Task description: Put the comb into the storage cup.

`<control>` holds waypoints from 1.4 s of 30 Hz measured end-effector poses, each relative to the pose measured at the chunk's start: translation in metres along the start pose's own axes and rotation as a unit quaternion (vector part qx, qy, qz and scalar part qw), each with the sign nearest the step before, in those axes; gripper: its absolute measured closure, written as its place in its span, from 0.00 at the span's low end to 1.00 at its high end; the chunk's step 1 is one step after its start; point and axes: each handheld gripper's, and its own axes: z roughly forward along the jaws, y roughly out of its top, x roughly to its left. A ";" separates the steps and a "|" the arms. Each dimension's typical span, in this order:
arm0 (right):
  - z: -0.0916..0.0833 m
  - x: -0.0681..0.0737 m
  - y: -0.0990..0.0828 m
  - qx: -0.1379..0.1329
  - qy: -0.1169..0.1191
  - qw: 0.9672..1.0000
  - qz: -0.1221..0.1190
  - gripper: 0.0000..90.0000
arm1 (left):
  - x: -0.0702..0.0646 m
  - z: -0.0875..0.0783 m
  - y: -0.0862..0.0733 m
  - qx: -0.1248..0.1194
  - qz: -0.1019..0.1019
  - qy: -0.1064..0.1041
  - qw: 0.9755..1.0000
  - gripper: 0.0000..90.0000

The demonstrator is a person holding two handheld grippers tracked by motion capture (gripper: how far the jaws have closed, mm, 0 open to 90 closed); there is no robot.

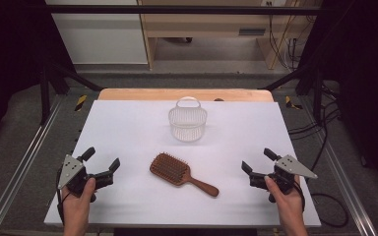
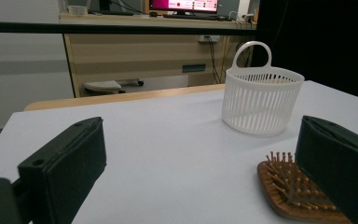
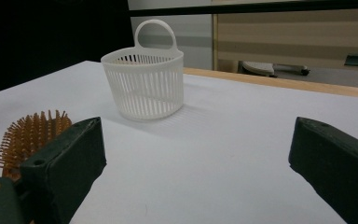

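A: Hairbrush (image 1: 182, 173), wooden, bristles up, lies on the white table (image 1: 128, 132) near the front edge, about midway between the two grippers. Its handle points toward the person's right and the near edge.

B: Anything touching it?

A: No. The left gripper (image 1: 101, 158) rests at the front left of the table, jaws spread wide, nothing between them. In the left gripper view the brush head (image 2: 293, 191) sits just beside its right-hand jaw, partly hidden behind it.

B: And the other one?

A: The right gripper (image 1: 257, 161) is at the front right, jaws also wide apart and empty, apart from the brush. In the right gripper view the bristles (image 3: 30, 130) show behind its left-hand jaw.

B: What lies beyond?

A: A white slotted basket (image 1: 187, 120) with a loop handle stands upright farther back, near the table's middle, apart from the brush.
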 end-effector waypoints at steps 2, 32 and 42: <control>0.000 0.000 0.000 0.001 -0.002 1.000 -0.002 0.04 | 0.001 -0.001 0.000 -0.005 0.001 0.004 1.000 0.02; 0.006 0.007 -0.002 -0.003 -0.009 1.000 -0.023 0.05 | -0.032 0.091 0.002 0.135 0.031 -0.027 0.990 0.56; 0.007 0.010 -0.002 0.000 -0.007 1.000 -0.027 0.06 | -0.037 0.094 -0.018 0.196 0.030 -0.058 0.978 0.96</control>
